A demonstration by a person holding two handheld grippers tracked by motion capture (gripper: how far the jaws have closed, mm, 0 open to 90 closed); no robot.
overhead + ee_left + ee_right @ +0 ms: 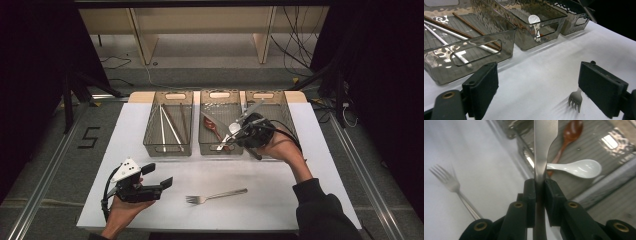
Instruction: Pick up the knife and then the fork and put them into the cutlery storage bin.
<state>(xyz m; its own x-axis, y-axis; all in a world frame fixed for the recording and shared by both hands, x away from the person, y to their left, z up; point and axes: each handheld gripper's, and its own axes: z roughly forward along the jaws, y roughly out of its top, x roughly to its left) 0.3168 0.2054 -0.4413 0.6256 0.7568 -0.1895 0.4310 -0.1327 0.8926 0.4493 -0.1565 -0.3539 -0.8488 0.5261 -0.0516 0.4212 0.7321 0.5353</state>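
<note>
- High view: my right claw point(239, 131) hangs over the near edge of the middle bin point(220, 146), between it and the right bin point(287, 107), clenched on a flat metal utensil point(252, 109) whose free end points up and away over the right bin.
- Right gripper view: the metal utensil point(544, 142) runs straight up between my two black jaws, which pinch it on both faces. I cannot tell whether it is a knife or a spoon handle.
- Beyond it, inside the middle bin, lie a white spoon point(579, 168) and a brown wooden spoon point(569, 135), the white one crossing the brown one's handle.
- My left claw point(159, 176) rests low at the near left of the white worktop point(320, 150), jaws spread wide with nothing between them.
- Left gripper view: a fork point(575, 99) lies on the worktop just inside my right-hand jaw, tines toward me.
- The left bin point(168, 146) holds chopsticks point(170, 125), some pale and some brown.
</note>
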